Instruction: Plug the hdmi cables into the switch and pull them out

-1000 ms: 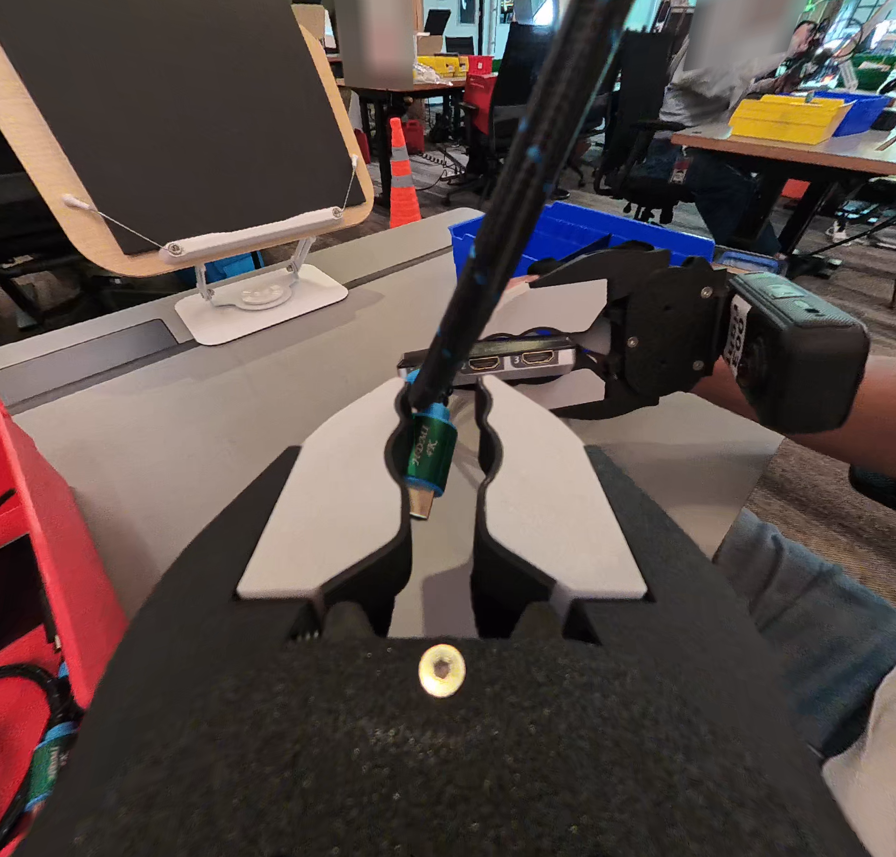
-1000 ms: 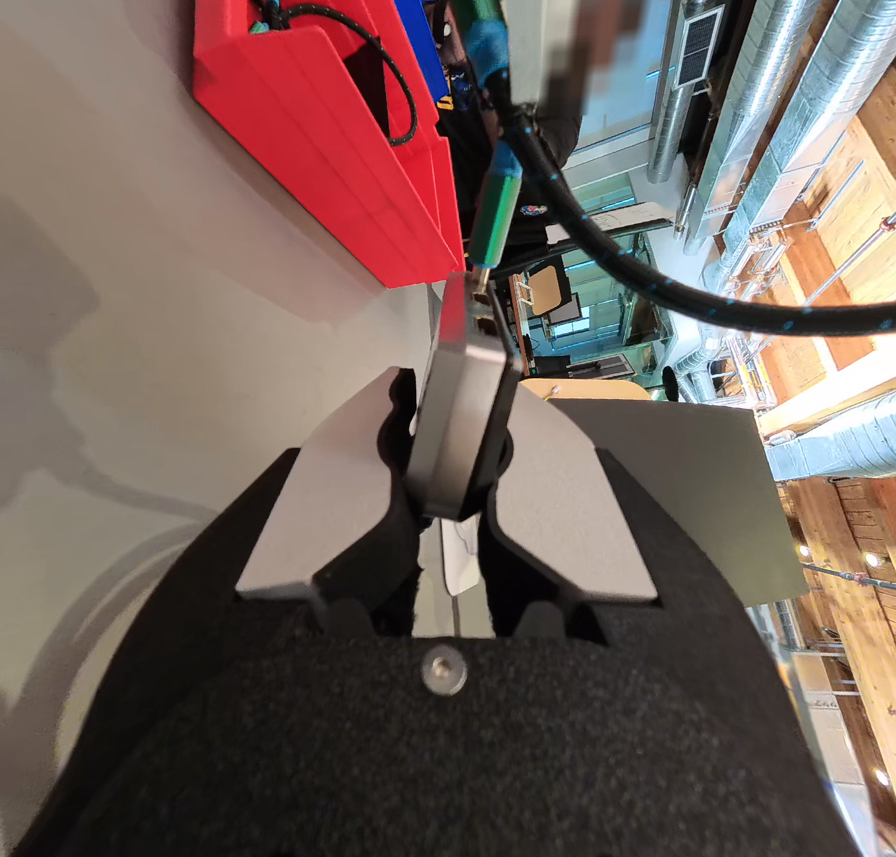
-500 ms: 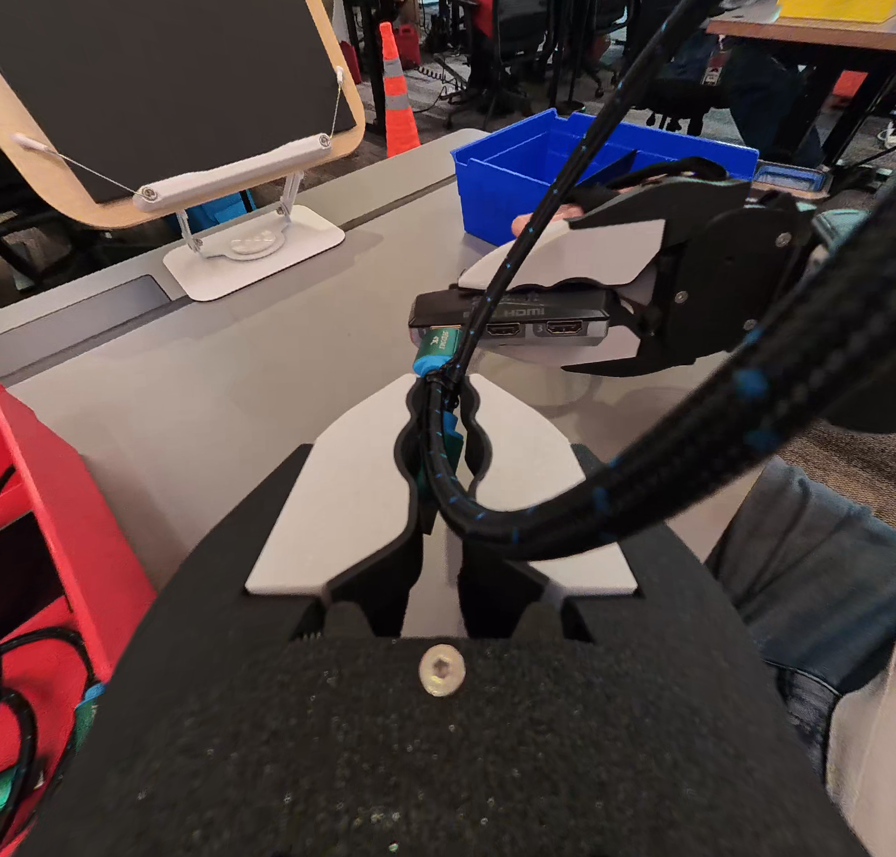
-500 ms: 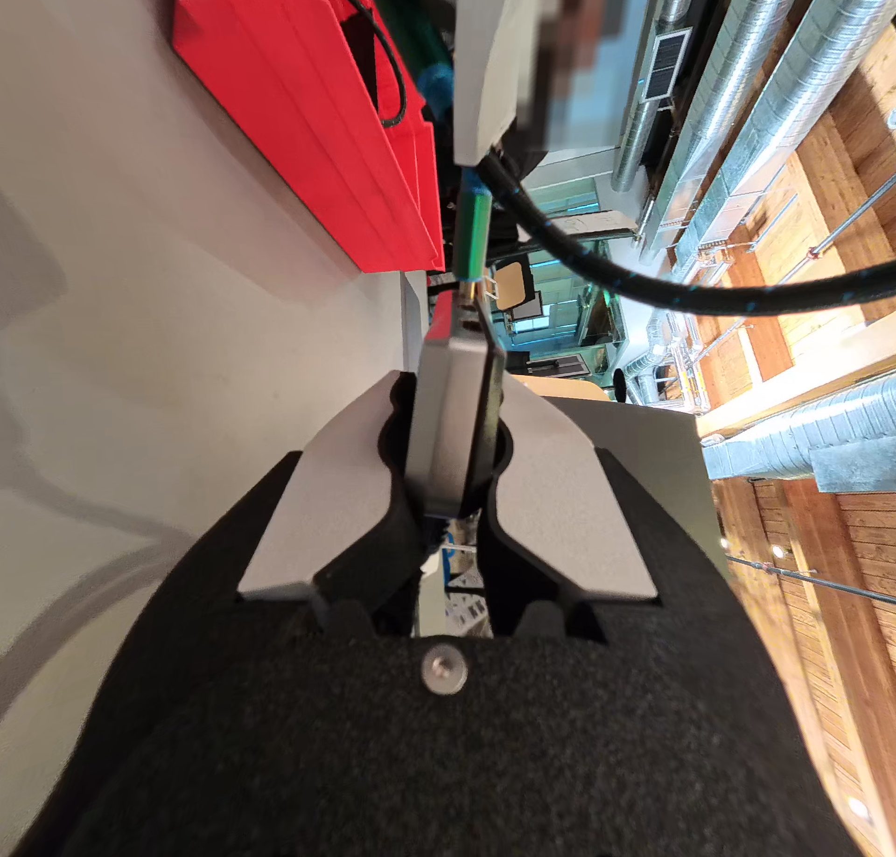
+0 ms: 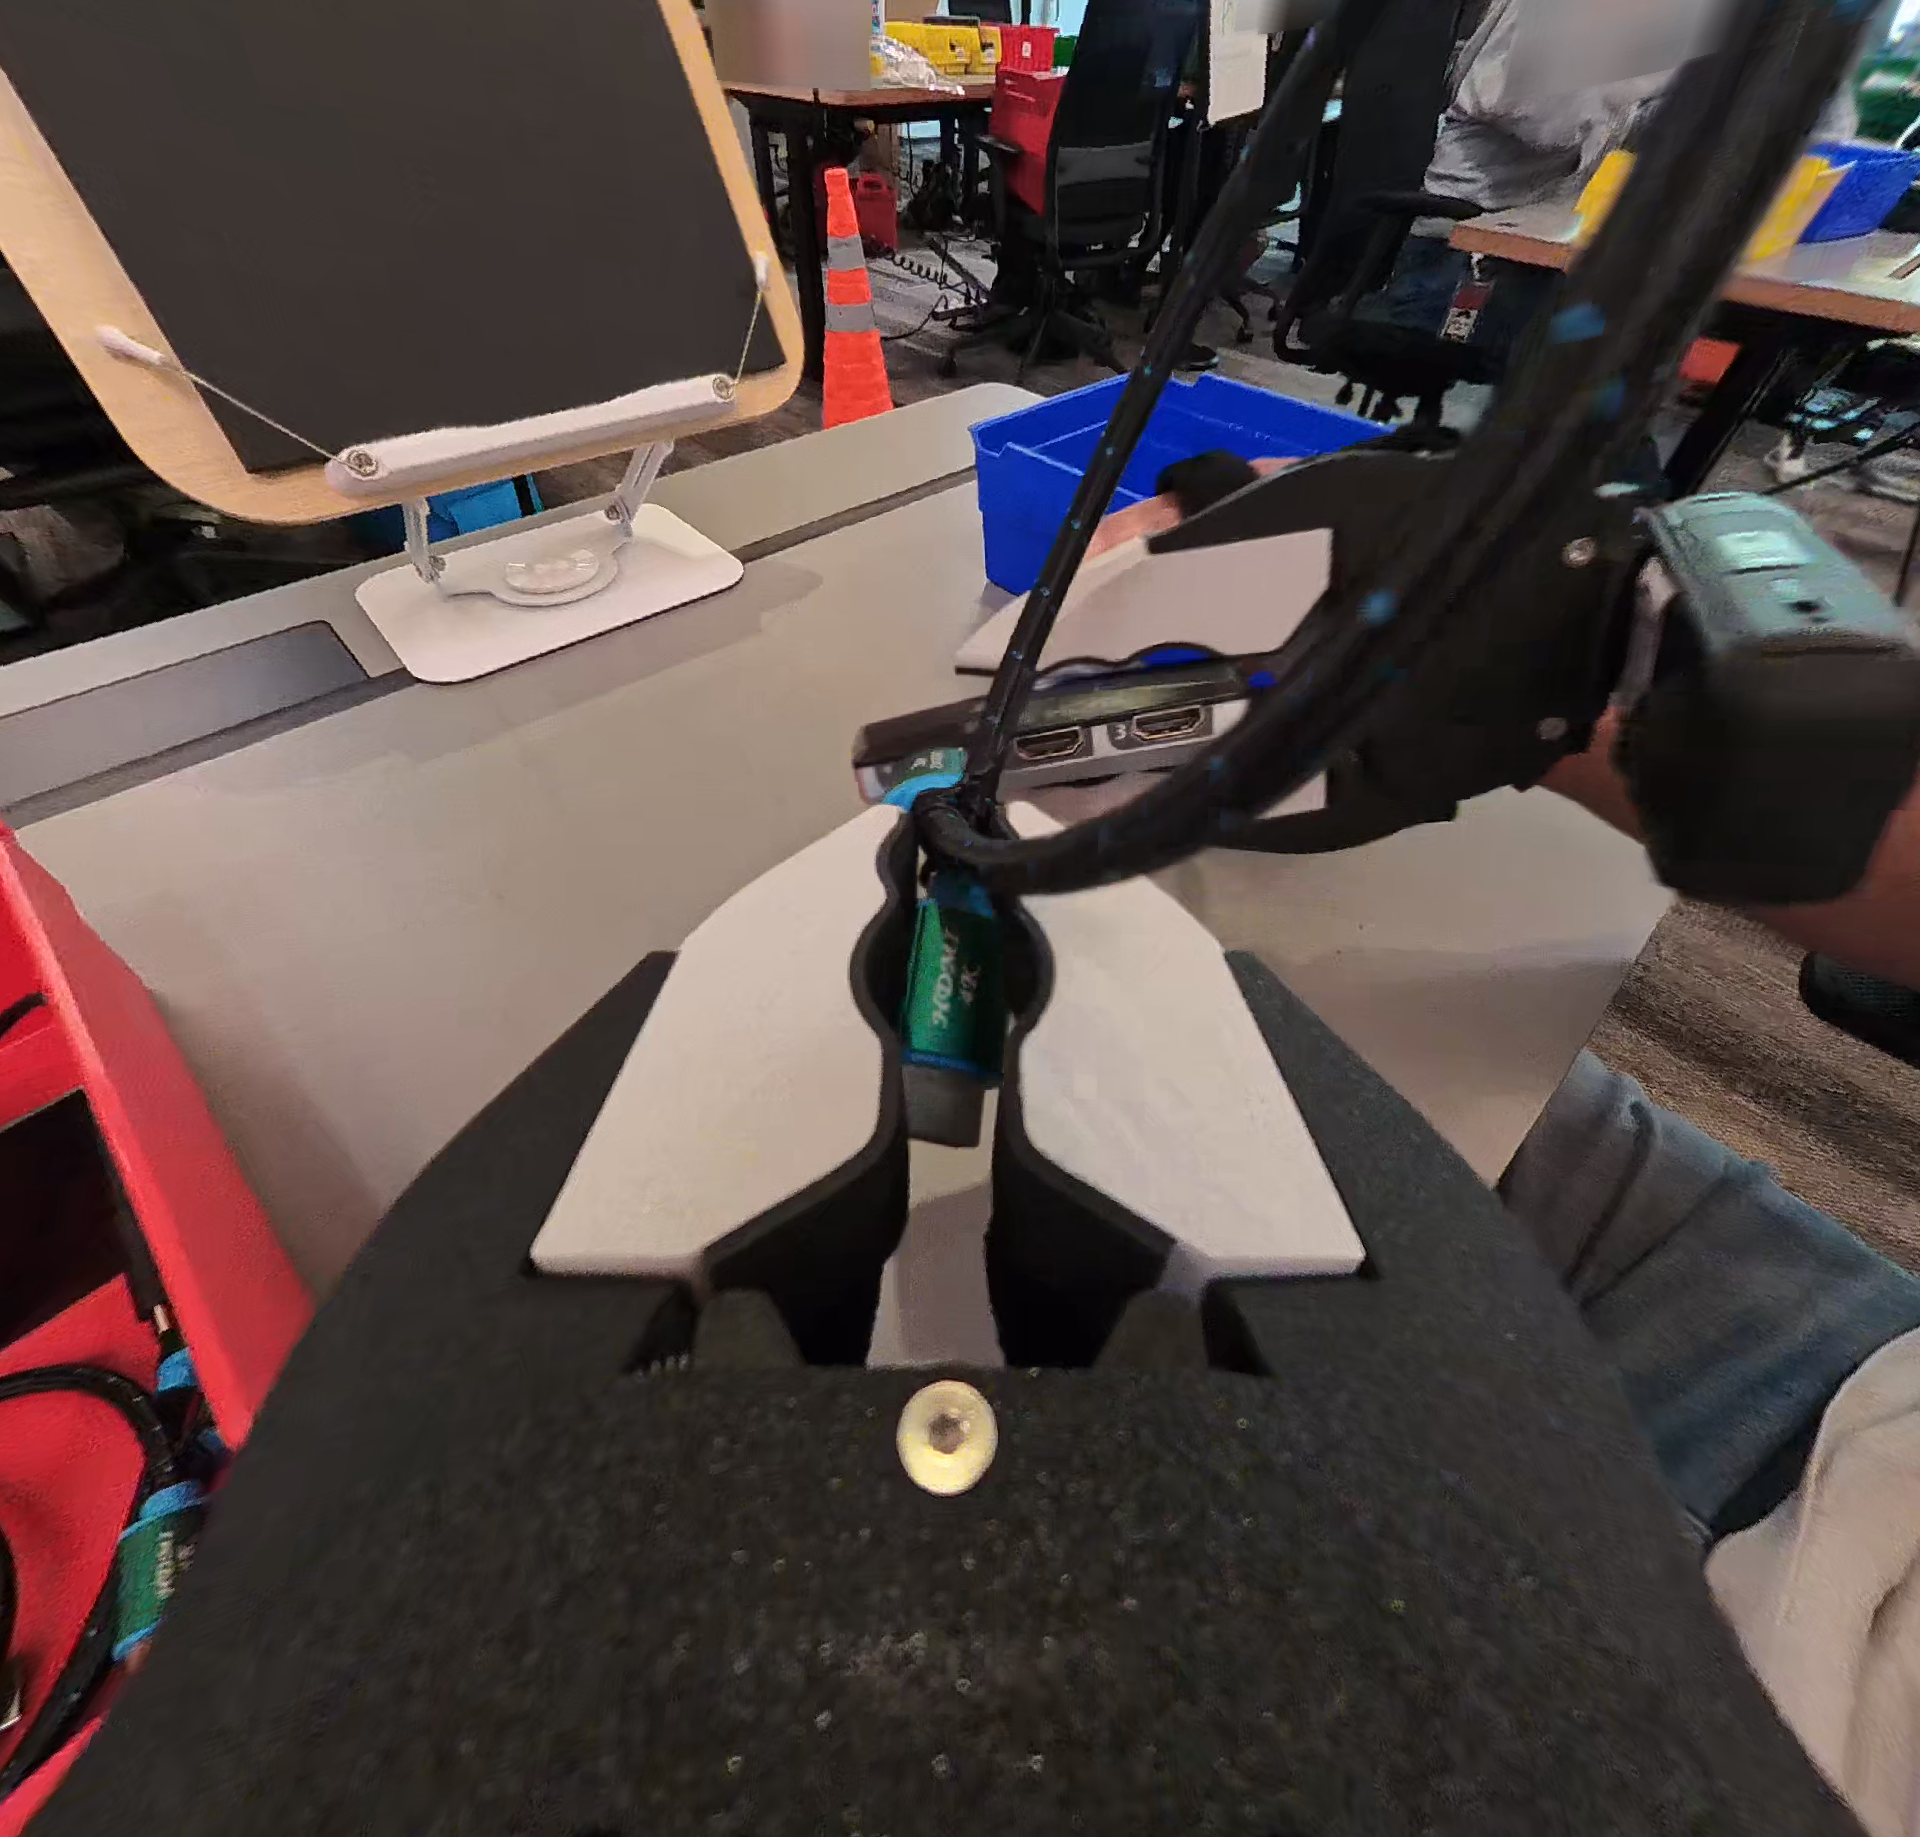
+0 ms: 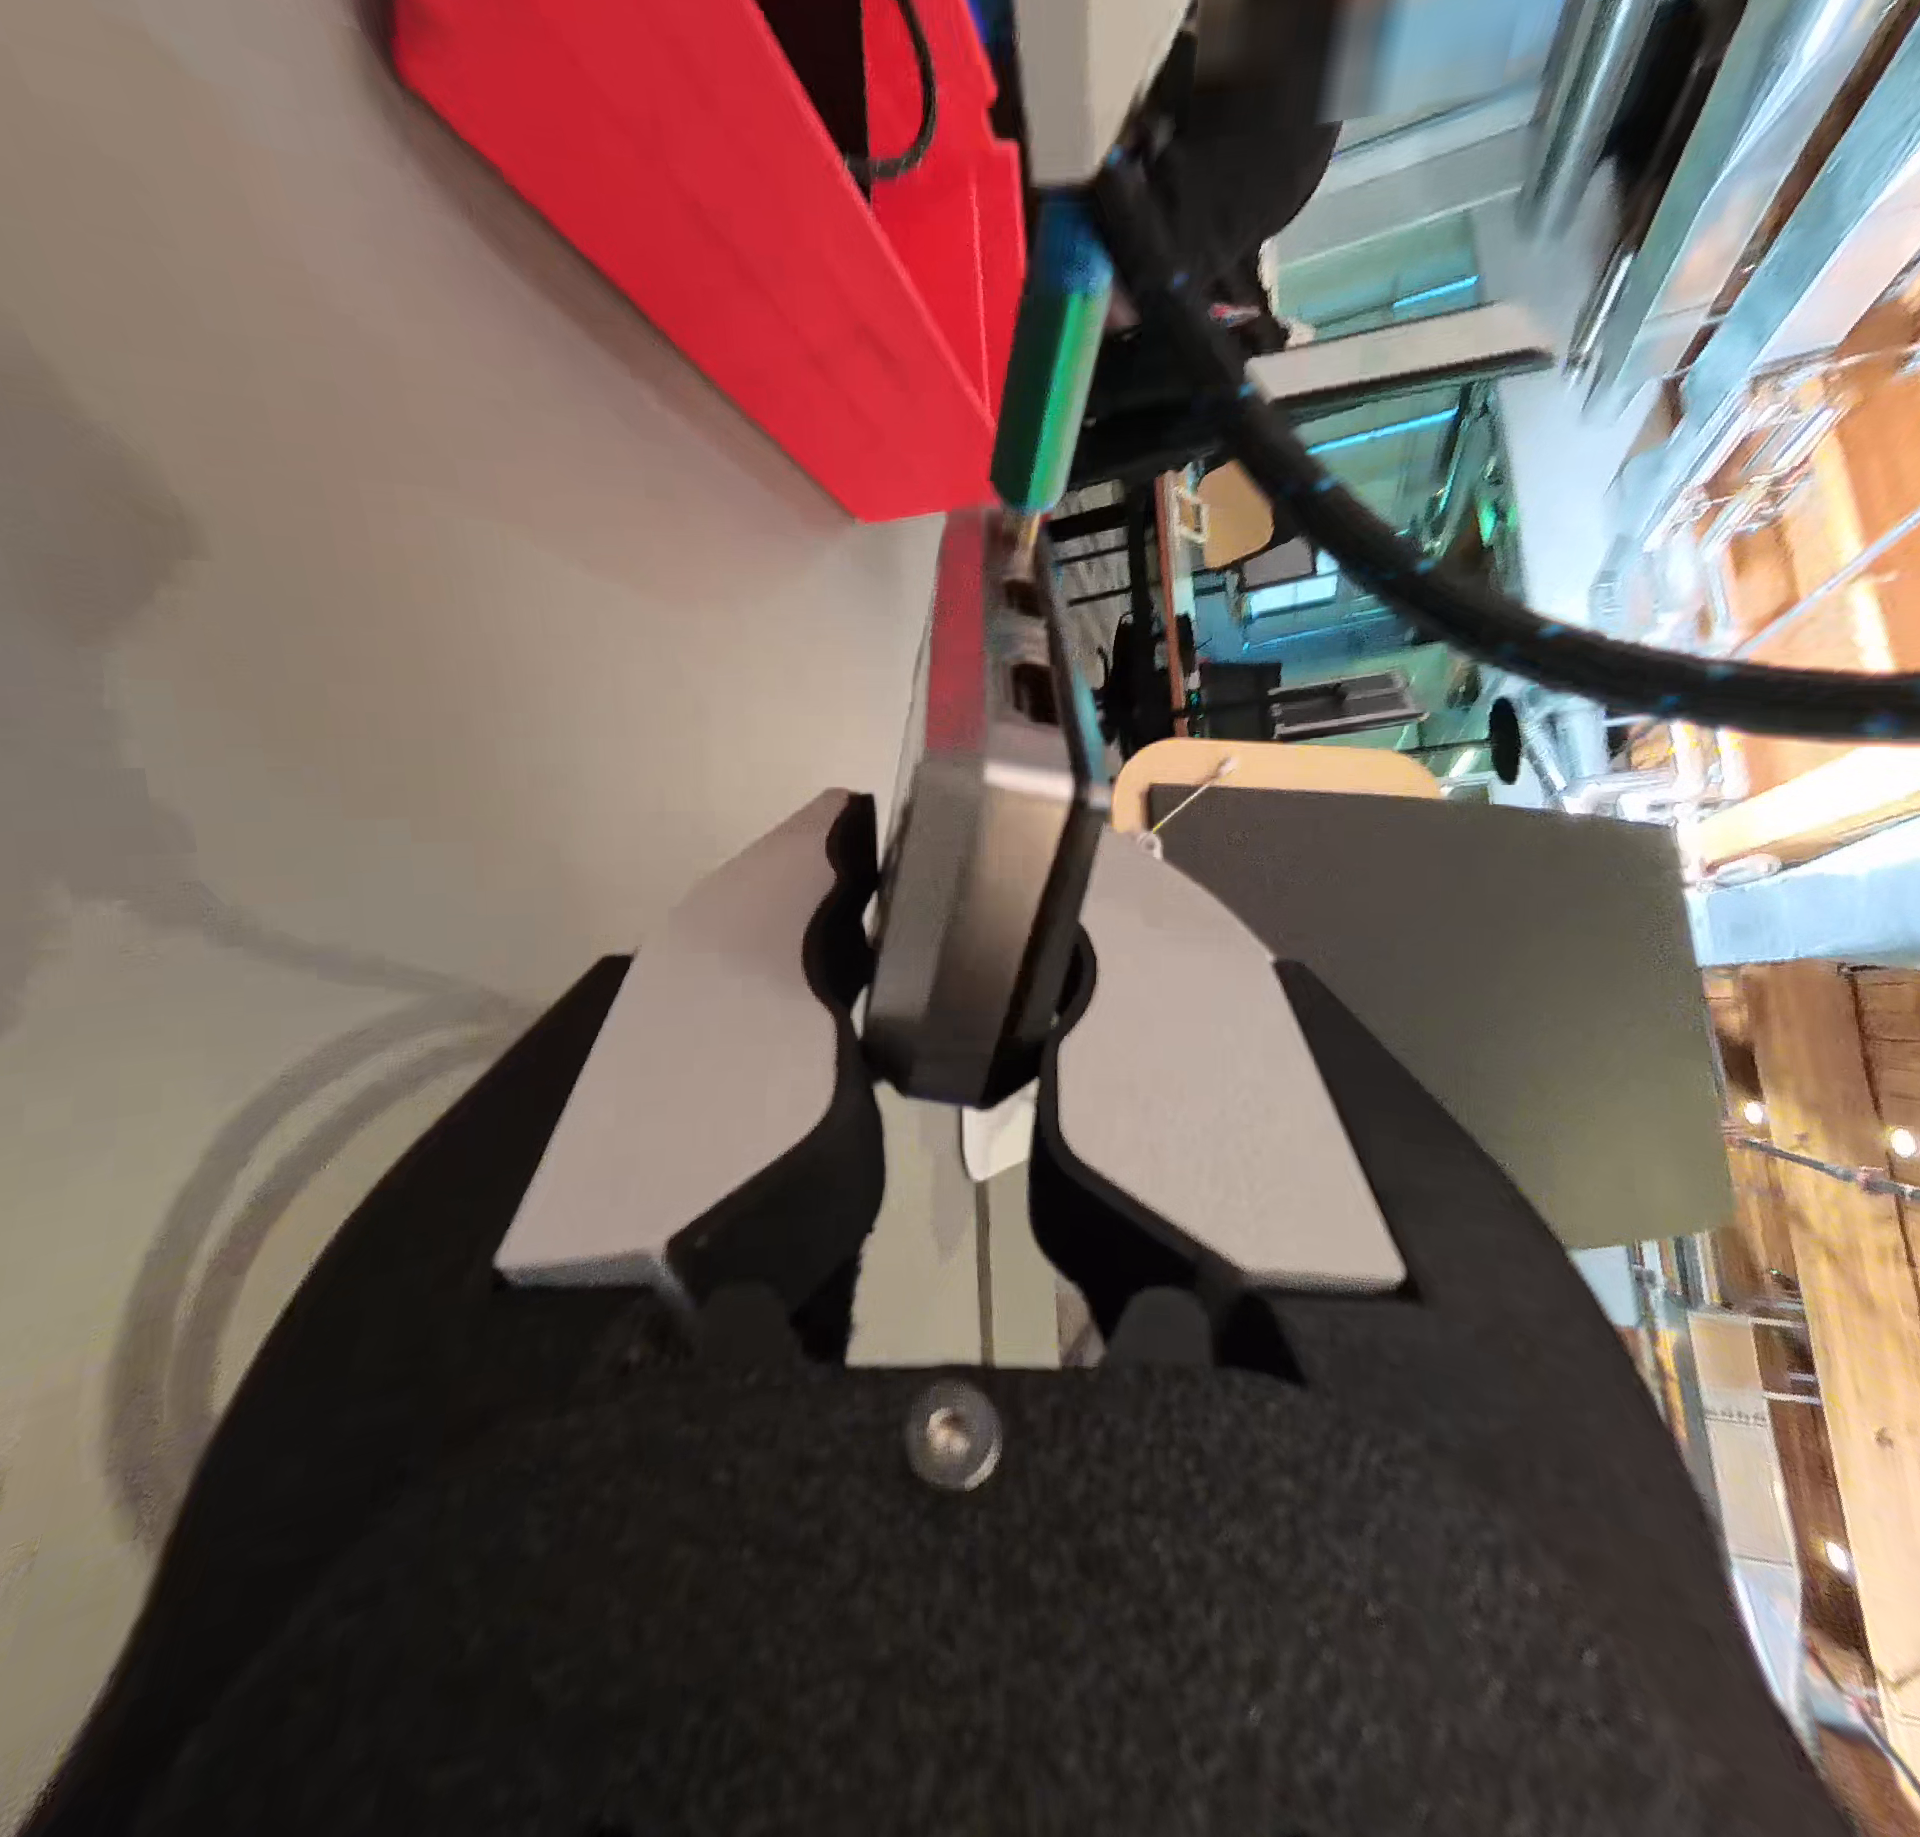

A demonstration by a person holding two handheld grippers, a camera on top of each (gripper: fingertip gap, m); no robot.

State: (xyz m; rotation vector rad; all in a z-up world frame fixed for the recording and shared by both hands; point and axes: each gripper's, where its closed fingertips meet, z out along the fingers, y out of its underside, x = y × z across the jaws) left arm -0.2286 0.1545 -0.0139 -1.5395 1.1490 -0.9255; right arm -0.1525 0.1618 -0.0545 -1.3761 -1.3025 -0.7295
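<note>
Can't tell if the green plug (image 5: 916, 764) is seated in the switch (image 5: 1049, 733), the braided cable (image 5: 1049, 582) covers that port. Right wrist view is smeared, and the red bin (image 6: 727, 218) runs off the top.

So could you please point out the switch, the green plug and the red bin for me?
switch (image 6: 961, 940): right wrist view, its grey side face.
green plug (image 5: 951, 992): left wrist view, middle of its green shell.
red bin (image 6: 675, 177): right wrist view, its outer wall.

Green plug (image 5: 951, 998), blue-flecked black cable (image 5: 1081, 499), red bin (image 6: 717, 198).
</note>
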